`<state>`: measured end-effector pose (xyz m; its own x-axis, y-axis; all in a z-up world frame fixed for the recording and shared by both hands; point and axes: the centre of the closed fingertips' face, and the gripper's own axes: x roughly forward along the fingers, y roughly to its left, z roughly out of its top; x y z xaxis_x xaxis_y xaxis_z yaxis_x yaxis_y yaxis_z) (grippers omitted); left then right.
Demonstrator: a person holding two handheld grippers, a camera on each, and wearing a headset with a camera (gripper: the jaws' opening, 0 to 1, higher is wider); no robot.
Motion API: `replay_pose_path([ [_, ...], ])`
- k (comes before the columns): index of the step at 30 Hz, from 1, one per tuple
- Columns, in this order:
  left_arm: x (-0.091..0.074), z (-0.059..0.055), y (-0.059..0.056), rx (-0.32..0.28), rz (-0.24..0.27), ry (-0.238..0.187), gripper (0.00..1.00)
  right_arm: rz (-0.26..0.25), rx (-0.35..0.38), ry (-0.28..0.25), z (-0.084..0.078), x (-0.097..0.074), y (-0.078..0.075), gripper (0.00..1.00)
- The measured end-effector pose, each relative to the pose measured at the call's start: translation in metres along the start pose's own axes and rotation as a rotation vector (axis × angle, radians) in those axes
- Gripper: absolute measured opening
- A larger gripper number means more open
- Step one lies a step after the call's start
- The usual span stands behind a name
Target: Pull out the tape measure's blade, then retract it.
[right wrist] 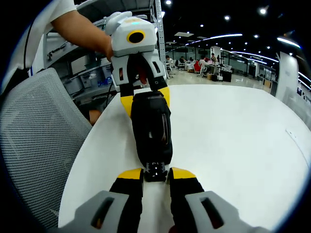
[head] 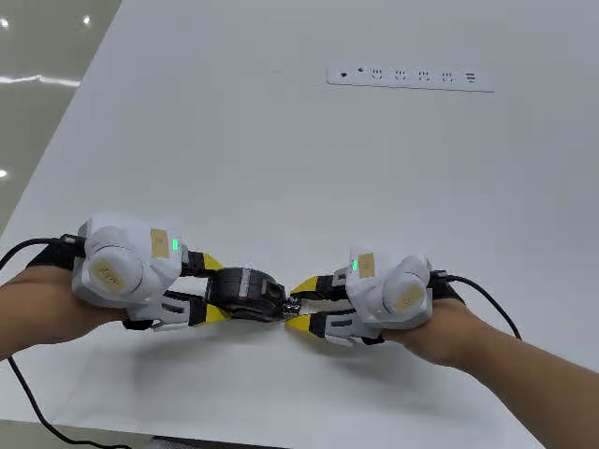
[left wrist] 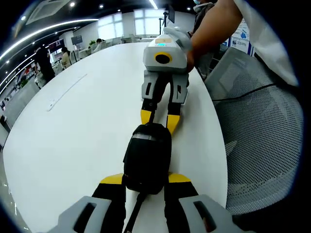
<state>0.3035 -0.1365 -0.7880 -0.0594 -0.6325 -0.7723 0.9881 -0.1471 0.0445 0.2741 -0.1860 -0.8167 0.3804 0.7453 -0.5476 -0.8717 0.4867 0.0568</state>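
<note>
**Q:** Which step was in hand?

**A:** The pull had not begun. Your left tongs (head: 213, 288) clamped the tape measure (head: 245, 293) on the worktop (head: 281, 168). Your right tongs (right wrist: 156, 174) were closed on its hook (right wrist: 155, 171), with the blade not yet out. The next move called for a straight outward draw, case held firm.

**Q:** Obstacles?

**A:** A power strip (head: 410, 76) lay well apart.

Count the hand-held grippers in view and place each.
2. The left hand-held gripper clamps the tape measure by its body; the right hand-held gripper pinches its blade tip.
</note>
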Motion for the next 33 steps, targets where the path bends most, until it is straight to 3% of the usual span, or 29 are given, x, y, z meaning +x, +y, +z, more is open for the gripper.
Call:
replay_pose_path([
  [33,0.0008,-0.0016,-0.0006,0.014,-0.002,0.015,0.27,0.022,-0.041,0.006,0.0019,0.0026,0.0019,0.14],
])
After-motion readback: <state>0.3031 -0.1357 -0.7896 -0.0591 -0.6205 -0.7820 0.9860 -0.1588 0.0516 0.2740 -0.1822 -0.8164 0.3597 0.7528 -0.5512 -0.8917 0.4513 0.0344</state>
